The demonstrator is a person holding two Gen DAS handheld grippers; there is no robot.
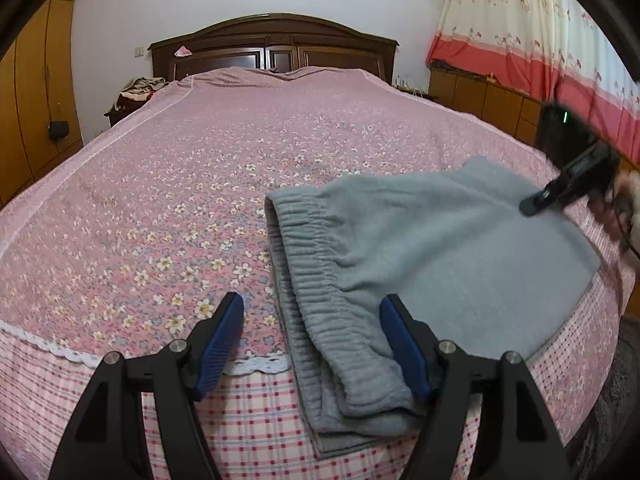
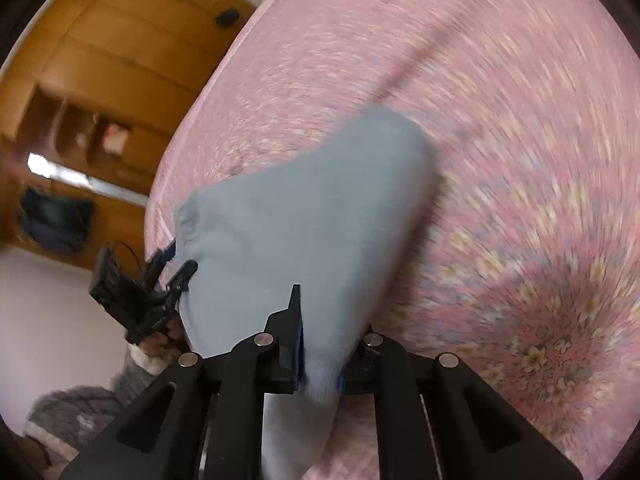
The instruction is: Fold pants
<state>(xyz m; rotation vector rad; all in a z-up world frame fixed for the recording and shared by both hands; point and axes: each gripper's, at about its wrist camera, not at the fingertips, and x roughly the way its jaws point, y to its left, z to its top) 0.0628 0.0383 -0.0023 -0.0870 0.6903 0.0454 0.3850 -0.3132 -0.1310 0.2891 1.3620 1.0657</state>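
Grey pants lie on the pink floral bed, their ribbed waistband running toward the near edge. My left gripper is open, its blue pads on either side of the waistband, low over it. My right gripper is shut on a fold of the grey pants and holds it up off the bed; the view is motion-blurred. The right gripper also shows at the right of the left wrist view, over the far side of the pants. The left gripper shows at the left of the right wrist view.
The bed has a lace-trimmed checked edge nearest me and a dark wooden headboard at the far end. Wooden wardrobes stand left; a low cabinet and curtains stand right.
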